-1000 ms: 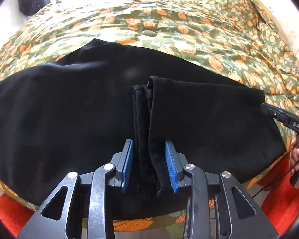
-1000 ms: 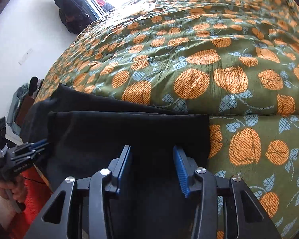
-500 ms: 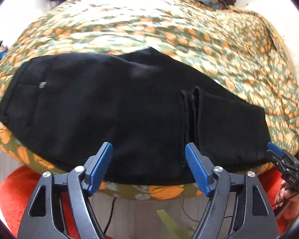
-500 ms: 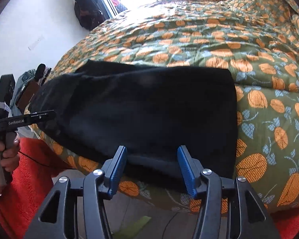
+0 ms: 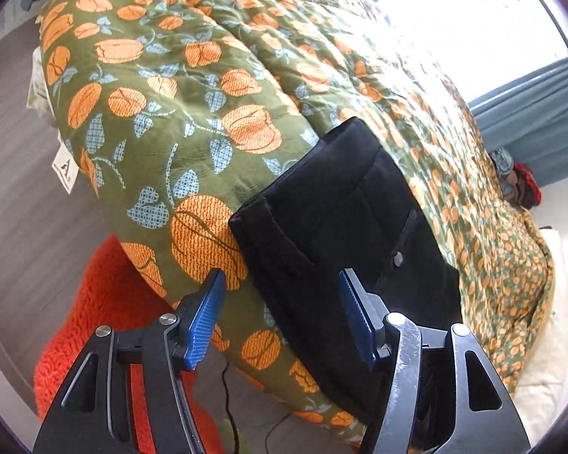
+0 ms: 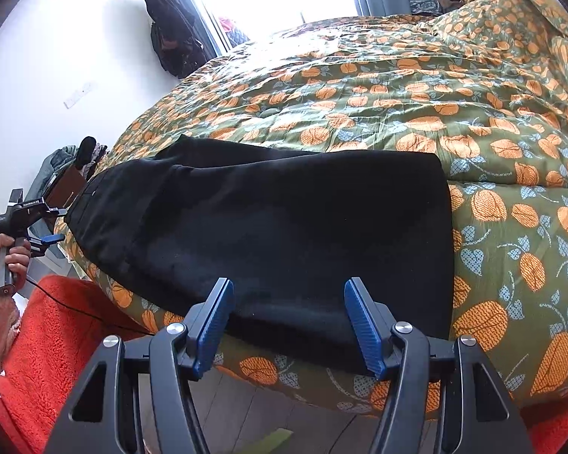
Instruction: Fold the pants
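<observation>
Both hand-held grippers empty; pants (image 6: 284,219) beyond right hand-held gripper (image 6: 287,325).

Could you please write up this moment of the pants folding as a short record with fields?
Surface: bed with a green quilt printed with orange fruit
Pants: black pants lying flat along the near edge of the bed, folded lengthwise
Waist end: pocket button visible, nearest the left gripper
Left gripper: jaws closing, nothing between the pads, hovering at the waist end
Right gripper: open, empty, at the pants' near edge
Floor: orange rug beside the bed
</observation>
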A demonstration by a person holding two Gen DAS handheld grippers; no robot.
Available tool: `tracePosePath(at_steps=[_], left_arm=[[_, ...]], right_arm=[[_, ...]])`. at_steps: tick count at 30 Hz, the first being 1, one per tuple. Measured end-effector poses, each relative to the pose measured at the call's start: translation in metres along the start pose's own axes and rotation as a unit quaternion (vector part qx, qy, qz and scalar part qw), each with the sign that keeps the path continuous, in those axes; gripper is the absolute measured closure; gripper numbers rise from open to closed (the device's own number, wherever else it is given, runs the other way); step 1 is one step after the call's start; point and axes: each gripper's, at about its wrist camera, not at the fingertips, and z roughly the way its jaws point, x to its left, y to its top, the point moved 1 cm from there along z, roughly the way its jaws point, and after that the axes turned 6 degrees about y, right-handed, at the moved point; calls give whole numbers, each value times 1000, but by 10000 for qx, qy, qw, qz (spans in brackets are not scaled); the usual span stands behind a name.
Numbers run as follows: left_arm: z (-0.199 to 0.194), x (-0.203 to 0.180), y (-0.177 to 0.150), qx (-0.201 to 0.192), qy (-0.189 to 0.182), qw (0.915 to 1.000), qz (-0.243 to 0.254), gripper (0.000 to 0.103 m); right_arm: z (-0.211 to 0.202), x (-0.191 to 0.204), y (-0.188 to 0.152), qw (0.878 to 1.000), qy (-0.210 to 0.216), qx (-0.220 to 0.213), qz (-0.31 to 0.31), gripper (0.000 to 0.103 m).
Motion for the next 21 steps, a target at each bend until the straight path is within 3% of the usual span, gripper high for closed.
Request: tracePosePath(at_steps=[6, 8, 9, 10, 12, 15, 17, 21], left_arm=[[16, 7, 9, -190, -453, 9982, -332, 41], [17, 7, 12, -308, -656, 9965, -412, 47], [17, 7, 15, -314, -665, 9963, -451, 53], [17, 7, 17, -328, -622, 9964, -464, 68], [7, 2, 17, -431, -587, 9968, -339, 80], [-36, -31, 5, -864, -551, 9943, 304, 84], [-71, -69, -13, -1239, -459, 9854, 1070, 85], [-128, -165, -80, -1816, -477, 9438, 2719, 85]], right_arm=[[-1, -1, -2, 10000, 19, -11, -17, 42], [-1, -3, -2, 10000, 1, -30, 6, 42], [-1, -4, -2, 10000, 7, -28, 30, 42], [0, -6, -1, 10000, 8, -27, 56, 42], [0, -8, -1, 9999, 14, -28, 97, 42], [-1, -10, 0, 9999, 5, -44, 150, 42], [-3, -12, -1, 9998, 33, -83, 183, 42], [-7, -15, 1, 9995, 129, -182, 234, 42]])
